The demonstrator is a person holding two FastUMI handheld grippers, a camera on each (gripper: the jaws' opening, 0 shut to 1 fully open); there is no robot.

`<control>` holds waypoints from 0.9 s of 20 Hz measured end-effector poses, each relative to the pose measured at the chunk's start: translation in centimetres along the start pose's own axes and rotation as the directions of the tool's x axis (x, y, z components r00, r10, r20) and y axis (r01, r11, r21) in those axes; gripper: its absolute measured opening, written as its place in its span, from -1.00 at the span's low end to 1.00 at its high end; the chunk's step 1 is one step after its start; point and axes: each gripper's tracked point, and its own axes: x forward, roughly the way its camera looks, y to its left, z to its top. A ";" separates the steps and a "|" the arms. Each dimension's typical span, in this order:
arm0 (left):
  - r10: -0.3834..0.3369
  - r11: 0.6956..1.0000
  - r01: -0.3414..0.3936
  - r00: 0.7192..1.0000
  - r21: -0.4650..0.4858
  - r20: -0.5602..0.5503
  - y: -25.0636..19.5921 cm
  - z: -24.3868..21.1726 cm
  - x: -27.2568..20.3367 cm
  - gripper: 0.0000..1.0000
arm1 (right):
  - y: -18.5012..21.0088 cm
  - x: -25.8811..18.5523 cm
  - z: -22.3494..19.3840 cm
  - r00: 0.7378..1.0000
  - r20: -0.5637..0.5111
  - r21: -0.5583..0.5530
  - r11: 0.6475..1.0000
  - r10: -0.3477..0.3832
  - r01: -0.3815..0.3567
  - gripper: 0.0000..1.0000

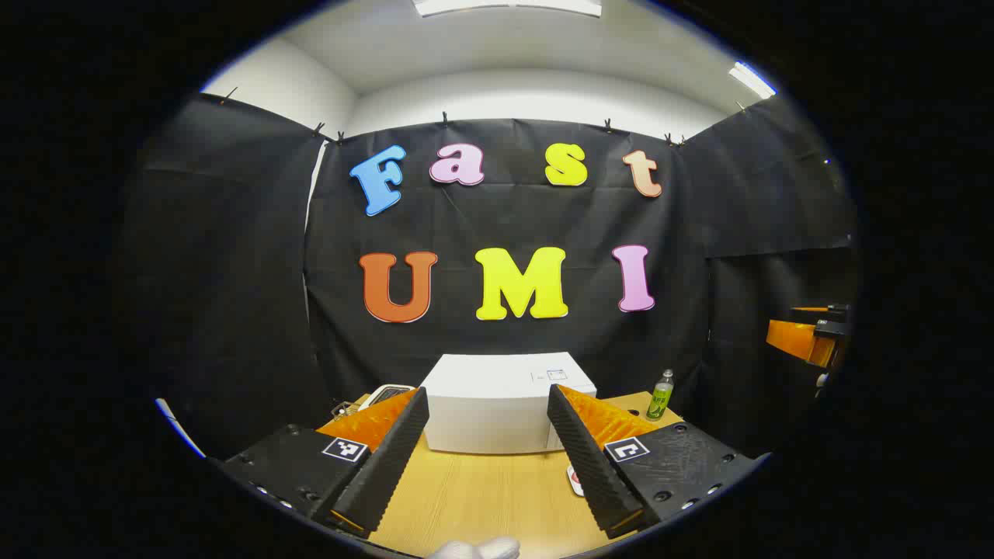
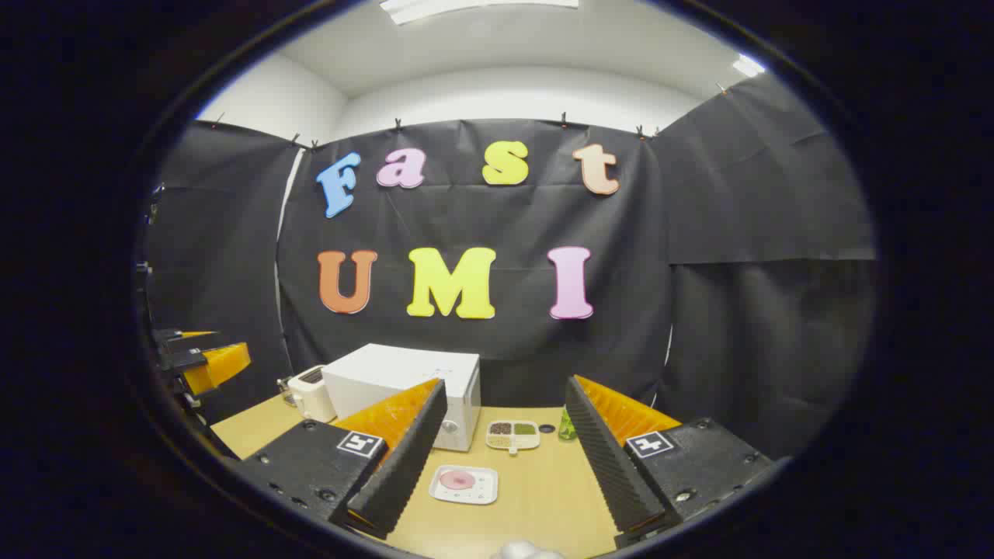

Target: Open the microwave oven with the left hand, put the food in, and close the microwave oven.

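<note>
The microwave oven (image 1: 497, 404) is a white box with its door closed, standing on the wooden table (image 1: 481, 497) at the lower centre of the left gripper view; the left gripper (image 1: 488, 458) has its fingers spread wide with nothing between them; the right gripper (image 2: 501, 458) is also spread wide and holds nothing; the right gripper view shows the oven from its right corner, with a knob, and below it a white tray with pink food (image 2: 463, 484), a divided dish (image 2: 512, 435) and a toaster (image 2: 311, 392) at lower left; a green bottle (image 1: 660, 394) stands right of the oven
</note>
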 end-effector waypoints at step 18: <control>-0.023 0.999 0.022 0.999 0.029 0.028 -1.7 -2.8 3.7 0.90 | -0.6 0.5 -0.8 1.000 -0.019 0.036 0.999 0.010 -0.010 0.97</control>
